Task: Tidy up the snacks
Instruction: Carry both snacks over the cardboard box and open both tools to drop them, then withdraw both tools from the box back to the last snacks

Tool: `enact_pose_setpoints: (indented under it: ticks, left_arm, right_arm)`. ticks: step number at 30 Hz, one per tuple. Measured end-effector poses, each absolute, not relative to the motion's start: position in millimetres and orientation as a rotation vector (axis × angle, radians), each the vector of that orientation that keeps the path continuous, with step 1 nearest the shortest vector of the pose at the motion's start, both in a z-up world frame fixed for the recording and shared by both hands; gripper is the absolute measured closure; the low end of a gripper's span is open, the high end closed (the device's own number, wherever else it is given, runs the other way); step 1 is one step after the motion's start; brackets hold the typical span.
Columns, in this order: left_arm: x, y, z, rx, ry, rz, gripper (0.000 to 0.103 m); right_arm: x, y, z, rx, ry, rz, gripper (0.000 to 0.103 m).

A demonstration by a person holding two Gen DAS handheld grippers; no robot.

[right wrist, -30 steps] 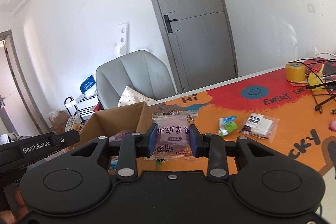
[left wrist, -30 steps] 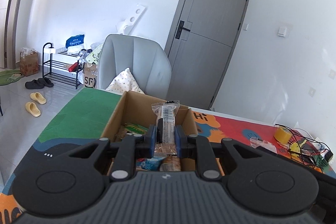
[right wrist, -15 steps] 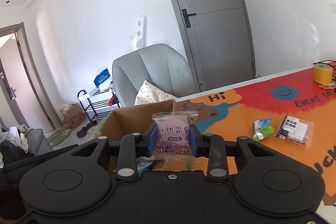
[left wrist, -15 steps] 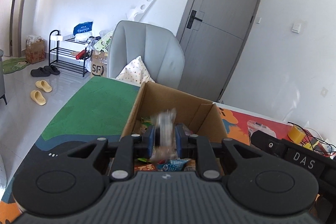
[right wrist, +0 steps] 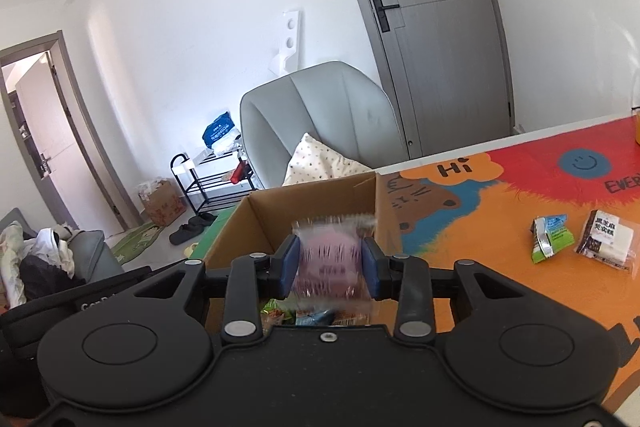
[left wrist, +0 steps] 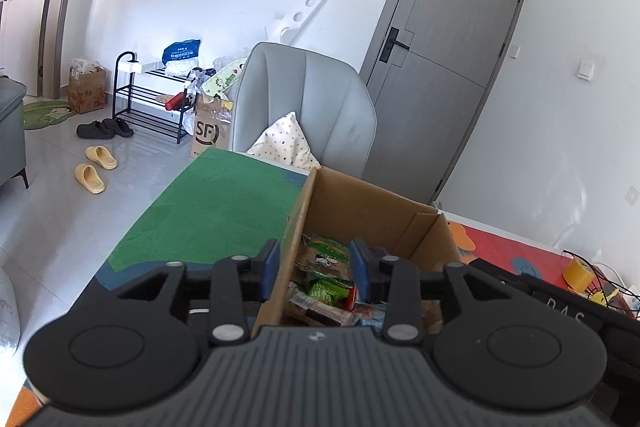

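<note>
An open cardboard box (left wrist: 360,199) stands on the table and holds several snack packets (left wrist: 324,275). My left gripper (left wrist: 314,269) is open and empty, straddling the box's left wall just above it. The box also shows in the right wrist view (right wrist: 312,203). My right gripper (right wrist: 330,267) sits over the box with a pink snack packet (right wrist: 330,263) between its pads; the packet is blurred. A green packet (right wrist: 550,237) and a clear packet with a white snack (right wrist: 606,241) lie on the mat to the right.
The table carries a colourful mat (right wrist: 520,187), green on its left part (left wrist: 224,203). A grey chair (left wrist: 304,103) with a pillow stands behind the box. A yellow tape roll (left wrist: 576,273) and cables lie at the far right.
My left gripper opened and dropped its clear snack stick into the box. My right gripper moved left over the box with the pink packet, which is now blurred.
</note>
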State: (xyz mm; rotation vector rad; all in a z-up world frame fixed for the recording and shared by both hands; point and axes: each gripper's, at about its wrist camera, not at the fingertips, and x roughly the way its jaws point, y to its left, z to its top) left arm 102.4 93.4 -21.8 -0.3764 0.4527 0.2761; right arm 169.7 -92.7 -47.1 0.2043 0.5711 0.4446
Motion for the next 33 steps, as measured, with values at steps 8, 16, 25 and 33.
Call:
enact_pose_setpoints:
  ticks: [8,16,25,33]
  left_arm:
    - [98,82,-17,-0.366,0.435,0.272,0.019]
    - [105,53,-23,-0.316,0.474,0.269,0.012]
    - [103,16,-21,-0.263,0.482,0.235,0.011]
    - [105,-12,-19,-0.234,0.478,0.195,0.006]
  right_arm:
    - [161,-122,-43,0.236,0.558,0.359,0.040]
    - [148,-158,-51,0.258,0.580,0.299,0.027]
    - [135,-196,-50,0.280,0.569,0.242,0.008]
    - [129,-227,-48,0.300,0.552,0.193,0.002]
